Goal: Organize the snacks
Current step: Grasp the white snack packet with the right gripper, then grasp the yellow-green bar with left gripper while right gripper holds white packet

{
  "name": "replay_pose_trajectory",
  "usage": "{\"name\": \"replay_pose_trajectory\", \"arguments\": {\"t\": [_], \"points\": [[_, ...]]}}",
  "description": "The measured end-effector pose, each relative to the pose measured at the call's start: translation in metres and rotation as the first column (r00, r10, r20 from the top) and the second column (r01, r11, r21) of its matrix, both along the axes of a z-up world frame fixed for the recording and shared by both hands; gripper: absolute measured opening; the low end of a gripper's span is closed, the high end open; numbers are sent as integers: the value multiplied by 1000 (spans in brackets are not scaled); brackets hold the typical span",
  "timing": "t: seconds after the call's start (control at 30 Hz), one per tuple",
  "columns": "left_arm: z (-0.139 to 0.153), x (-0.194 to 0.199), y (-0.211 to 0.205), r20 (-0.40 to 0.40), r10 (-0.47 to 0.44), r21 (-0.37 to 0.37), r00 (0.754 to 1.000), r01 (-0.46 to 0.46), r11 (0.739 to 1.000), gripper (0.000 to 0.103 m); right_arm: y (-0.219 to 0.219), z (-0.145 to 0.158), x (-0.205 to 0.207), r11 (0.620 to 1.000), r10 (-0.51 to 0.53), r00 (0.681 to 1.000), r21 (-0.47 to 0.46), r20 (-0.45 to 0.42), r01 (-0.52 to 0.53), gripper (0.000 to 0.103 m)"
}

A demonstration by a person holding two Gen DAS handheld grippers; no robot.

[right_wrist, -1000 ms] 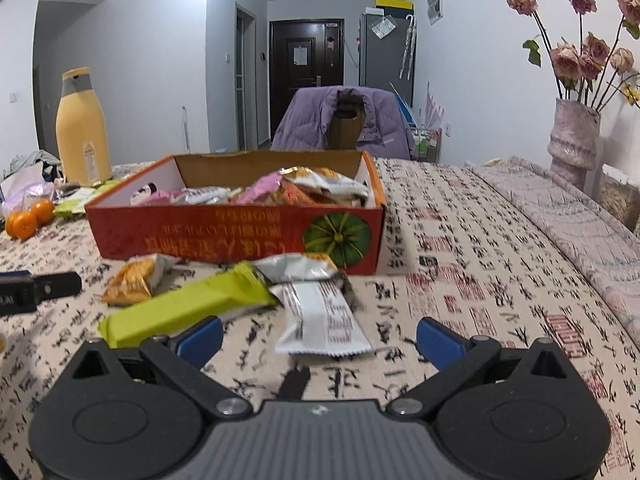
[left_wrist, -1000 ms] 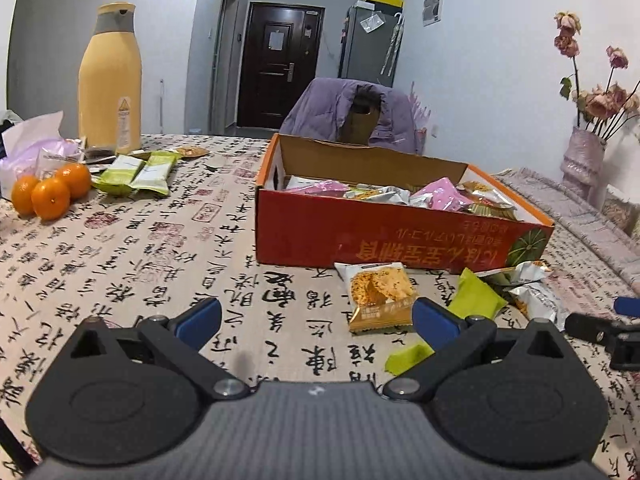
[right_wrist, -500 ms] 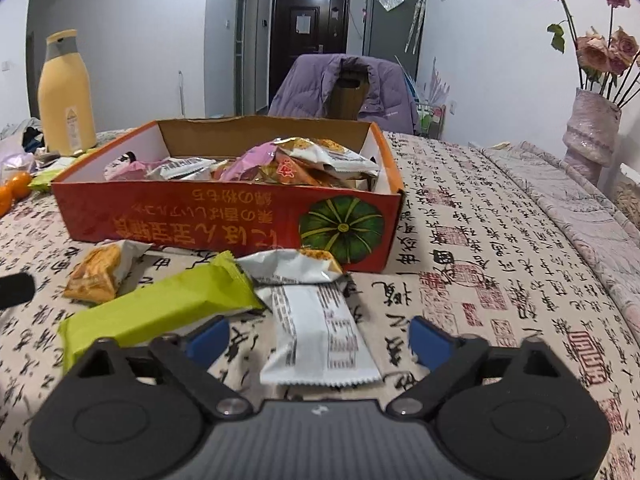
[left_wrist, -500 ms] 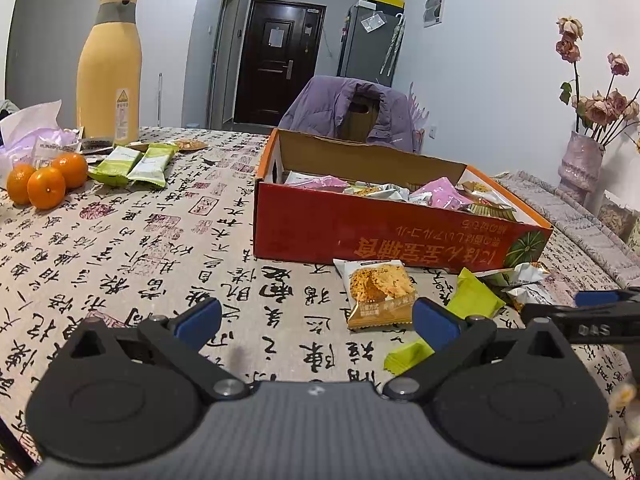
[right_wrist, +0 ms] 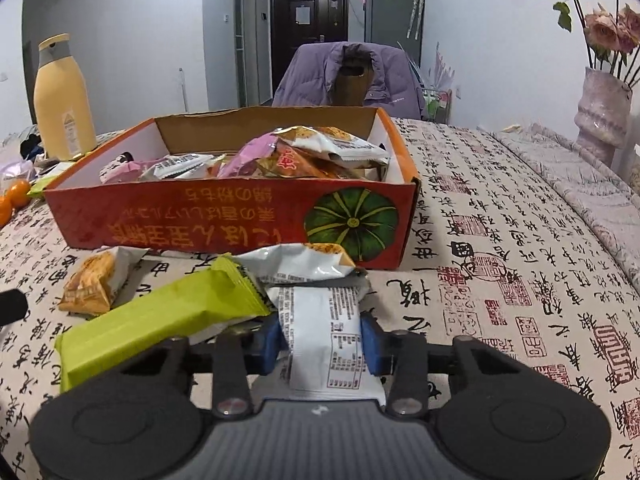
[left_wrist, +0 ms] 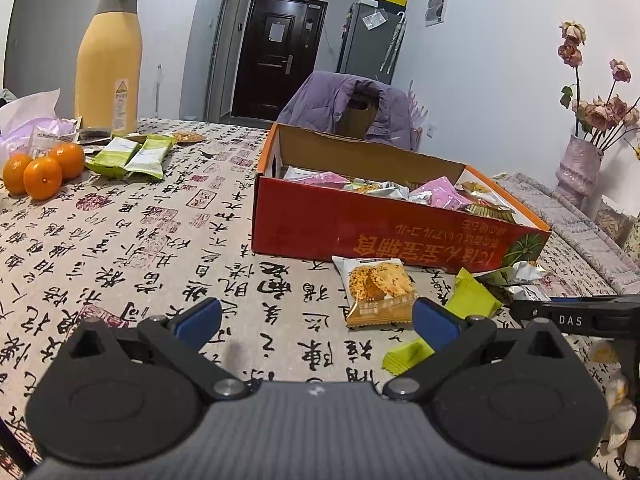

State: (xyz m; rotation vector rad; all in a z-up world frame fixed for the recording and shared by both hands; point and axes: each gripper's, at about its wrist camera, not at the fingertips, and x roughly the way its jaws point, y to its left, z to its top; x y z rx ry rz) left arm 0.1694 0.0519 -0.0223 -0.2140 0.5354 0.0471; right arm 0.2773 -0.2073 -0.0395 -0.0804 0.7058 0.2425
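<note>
My right gripper (right_wrist: pixel 322 344) was closing on the white snack packet (right_wrist: pixel 324 328), which lay flat on the tabletop (right_wrist: pixel 500 272) just in front of the red box (right_wrist: pixel 224 220); the blue pads (right_wrist: pixel 269 344) stood against both of the packet's long edges, and the wrapper showed a slight pinch between them. The green bar (right_wrist: pixel 160 320) overlapped the packet's left side, touching it, and a second white packet (right_wrist: pixel 296 264) lay against its far end. My left gripper (left_wrist: pixel 316 318) hung spread and empty above the tabletop, near the biscuit packet (left_wrist: pixel 376 290). In my judgement, the grip should finish squarely across the packet's middle, firm enough to hold slippery film without crushing the contents. The lift should go straight up so that the green bar slides off rather than being dragged along. The box was already well filled, so release belongs over its lower left portion.
</note>
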Motion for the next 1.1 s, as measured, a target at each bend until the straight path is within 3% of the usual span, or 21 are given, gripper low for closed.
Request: {"name": "replay_pose_trajectory", "arguments": {"t": [0.4,1.1], "points": [[0,1,0,-6,2,-3,1000,-2,1000,103,-14,23,-57,1000,-23,976,-10,216,26,39],[5,8,-17,-55,3,59,998,0,998,103,-30,13,-64,999,-37,975,33,220,30,40]]}}
